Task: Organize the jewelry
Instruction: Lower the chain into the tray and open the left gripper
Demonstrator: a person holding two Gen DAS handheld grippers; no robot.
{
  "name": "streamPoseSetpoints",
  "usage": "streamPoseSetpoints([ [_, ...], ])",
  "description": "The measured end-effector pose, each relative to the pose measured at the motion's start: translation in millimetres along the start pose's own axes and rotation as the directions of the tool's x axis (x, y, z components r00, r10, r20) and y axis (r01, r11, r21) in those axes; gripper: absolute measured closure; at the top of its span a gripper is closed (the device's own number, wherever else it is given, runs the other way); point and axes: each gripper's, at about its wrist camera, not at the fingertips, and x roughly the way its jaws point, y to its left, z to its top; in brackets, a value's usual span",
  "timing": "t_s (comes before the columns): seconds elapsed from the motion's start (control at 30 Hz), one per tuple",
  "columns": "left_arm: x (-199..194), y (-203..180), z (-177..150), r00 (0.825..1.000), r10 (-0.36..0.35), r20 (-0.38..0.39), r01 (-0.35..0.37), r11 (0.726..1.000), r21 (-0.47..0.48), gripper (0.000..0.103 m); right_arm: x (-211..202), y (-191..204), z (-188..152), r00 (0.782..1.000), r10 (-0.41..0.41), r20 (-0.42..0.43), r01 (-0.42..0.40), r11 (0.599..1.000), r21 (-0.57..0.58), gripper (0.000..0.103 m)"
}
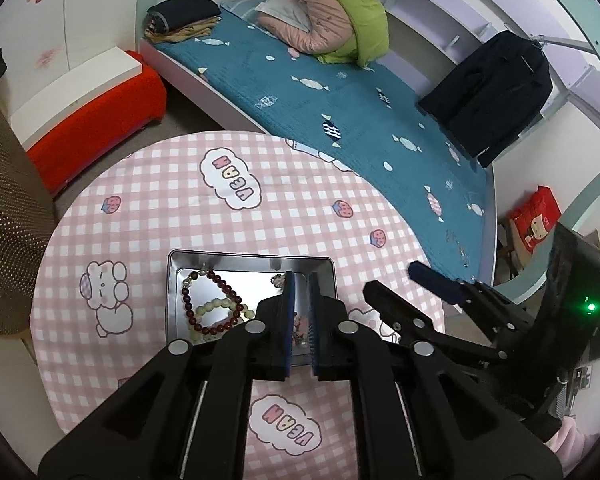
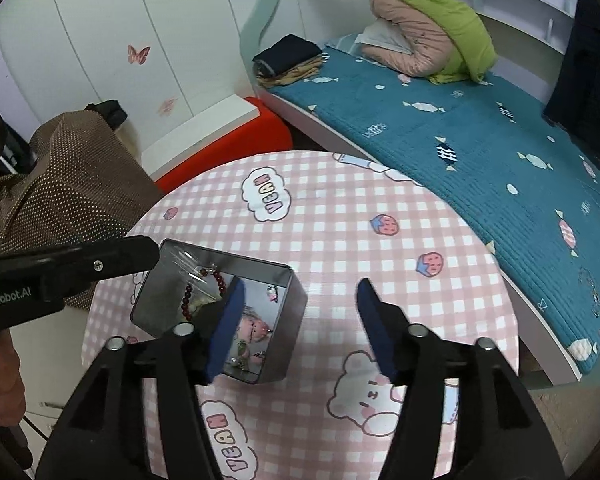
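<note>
A shiny metal tin (image 1: pixel 172 280) sits on the round table with the pink checked cloth (image 1: pixel 260 216). Inside lie a dark red bead bracelet (image 1: pixel 230 292), a pale green bead bracelet (image 1: pixel 216 306) and a small silver piece (image 1: pixel 278 280). My left gripper (image 1: pixel 301 280) hovers over the tin with its blue pads a narrow gap apart, nothing between them. My right gripper (image 2: pixel 300 292) is open and empty, just right of the tin (image 2: pixel 296 300); its left finger (image 2: pixel 228 320) overlaps the tin. The red bracelet (image 2: pixel 220 280) shows in the right wrist view.
A bed with a teal cover (image 1: pixel 340 92) curves behind the table, with folded clothes (image 1: pixel 184 16) and a pink and green quilt (image 1: pixel 332 16). A red stool with a white box (image 1: pixel 92 112) stands at the left. A brown dotted cloth (image 2: pixel 72 176) lies left of the table.
</note>
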Motion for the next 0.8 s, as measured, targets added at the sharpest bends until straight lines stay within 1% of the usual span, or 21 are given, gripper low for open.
streamPoseSetpoints([
  [0.03,0,0,0,1.0,0.005,-0.001,-0.005,1.0,0.0,0.09,-1,-1,0,1.0,-0.003,0.002,0.003,1.0,0.002,0.042],
  [0.07,1,0,-1,1.0,0.01,-0.006,-0.01,1.0,0.003,0.089,-2,-2,0,1.0,-0.005,0.004,0.005,1.0,0.005,0.042],
  [0.37,1,-1,-5,0.999,0.038,-0.031,-0.037,0.999,0.019,0.089,-8,-2,0,1.0,-0.01,0.013,0.01,1.0,0.011,0.041],
  [0.43,-1,0,-8,0.999,0.044,-0.031,-0.044,0.999,0.023,0.089,-11,-2,1,1.0,-0.007,0.015,0.007,1.0,0.016,0.038],
  [0.57,-8,-1,-12,0.998,0.055,-0.025,-0.054,0.998,0.029,0.089,-19,0,2,0.999,-0.009,0.032,0.008,1.0,0.016,0.037],
  [0.63,-13,-1,-15,0.997,0.077,-0.016,-0.077,0.997,0.03,0.089,-25,3,2,0.999,-0.013,0.043,0.013,1.0,0.013,0.036],
  [0.67,-15,-1,-17,0.997,0.079,-0.017,-0.078,0.996,0.033,0.088,-27,4,1,0.999,-0.014,0.046,0.014,1.0,0.014,0.032],
  [0.7,-17,-1,-18,0.997,0.081,-0.018,-0.08,0.996,0.033,0.083,-31,5,1,0.998,-0.017,0.053,0.017,1.0,0.017,0.031],
  [0.73,-20,-1,-20,0.997,0.081,-0.015,-0.081,0.996,0.034,0.076,-34,6,0,0.998,-0.019,0.059,0.018,1.0,0.02,0.03],
  [0.8,-26,-1,-24,0.997,0.073,-0.005,-0.073,0.997,0.038,0.07,-43,9,-3,0.997,-0.022,0.073,0.021,1.0,0.022,0.028],
])
